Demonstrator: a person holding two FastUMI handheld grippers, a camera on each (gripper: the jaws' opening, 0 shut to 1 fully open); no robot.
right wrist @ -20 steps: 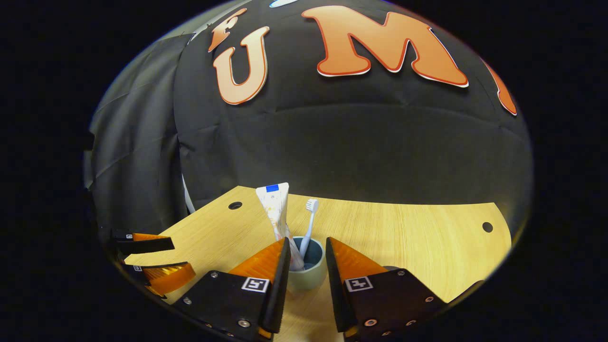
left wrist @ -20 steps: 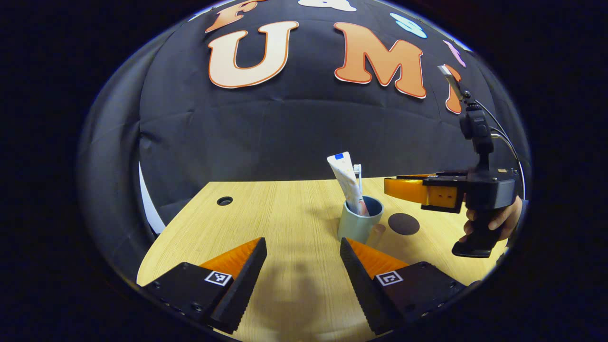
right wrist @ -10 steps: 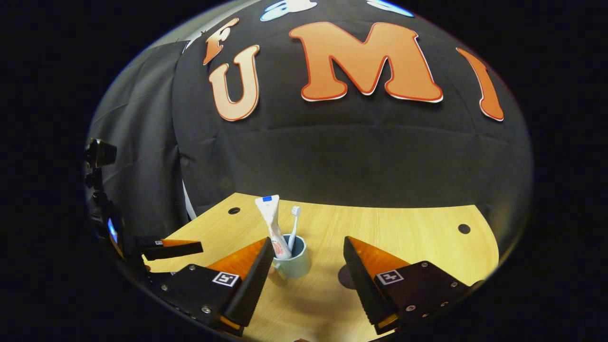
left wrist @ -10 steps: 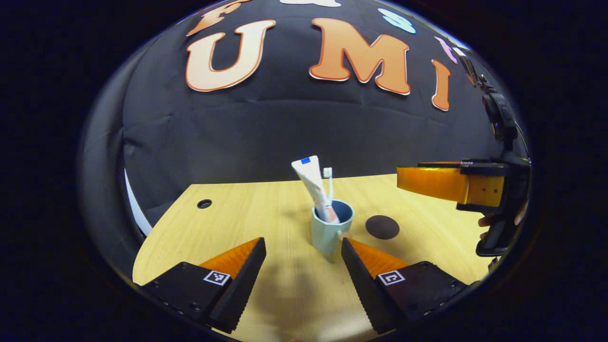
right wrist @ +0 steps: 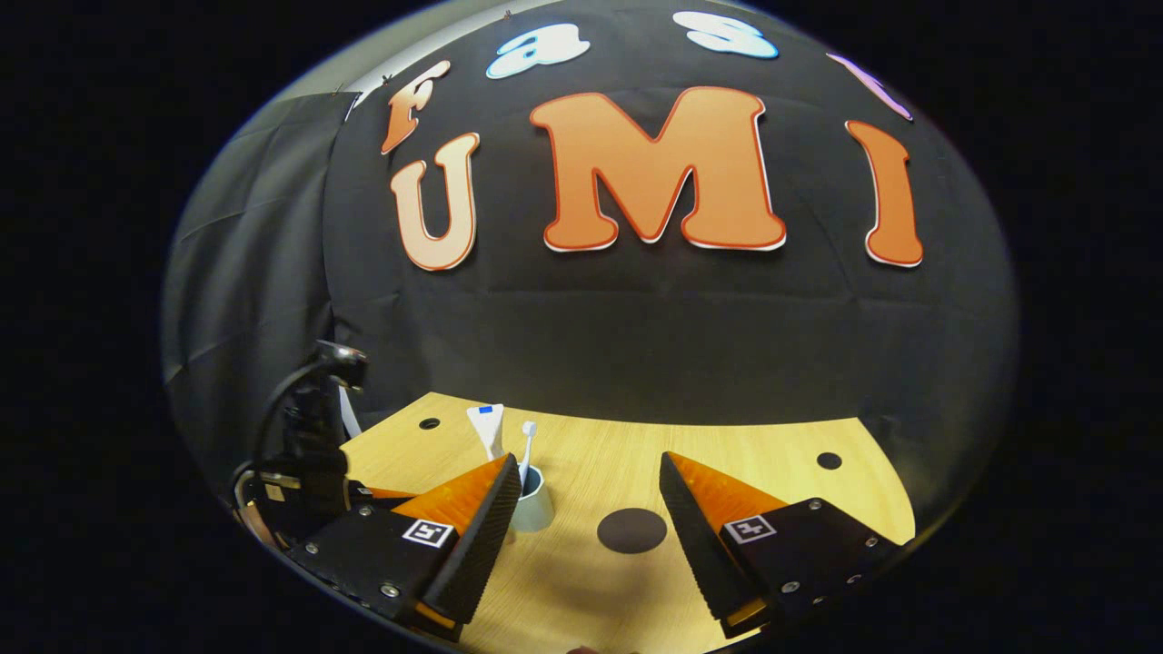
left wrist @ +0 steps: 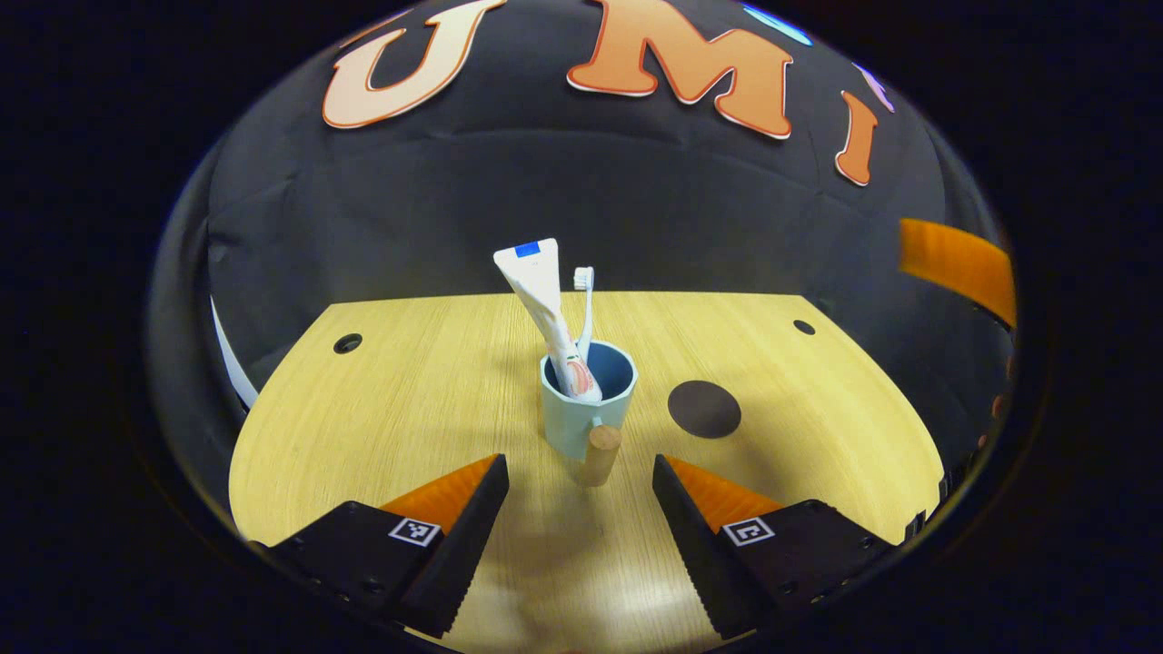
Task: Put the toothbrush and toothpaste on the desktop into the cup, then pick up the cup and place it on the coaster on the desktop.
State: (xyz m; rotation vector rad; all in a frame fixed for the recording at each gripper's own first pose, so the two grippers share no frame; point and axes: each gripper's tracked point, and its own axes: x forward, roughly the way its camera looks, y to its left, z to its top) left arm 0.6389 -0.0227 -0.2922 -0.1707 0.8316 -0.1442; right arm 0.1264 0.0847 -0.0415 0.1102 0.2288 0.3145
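A pale blue cup [left wrist: 586,409] with a wooden handle stands upright mid-desk, holding a white toothpaste tube [left wrist: 547,309] and a white toothbrush [left wrist: 583,300]. A dark round coaster [left wrist: 704,409] lies on the desk just right of the cup, apart from it. My left gripper [left wrist: 579,504] is open, a short way in front of the cup's handle, with nothing between its fingers. My right gripper [right wrist: 589,518] is open and raised well back from the desk; its view shows the cup [right wrist: 532,510] beside its left finger and the coaster [right wrist: 632,530] between its fingers.
The wooden desk [left wrist: 427,400] has small round holes at the far left [left wrist: 347,343] and far right [left wrist: 803,327]. A finger of the right gripper [left wrist: 954,263] hangs high at the right edge of the left gripper view. The left gripper's body and cable [right wrist: 304,454] show at left.
My right gripper opened off the cup and drew back and up, away from it. My left gripper swung to face the cup and came closer. The cup stayed beside the coaster.
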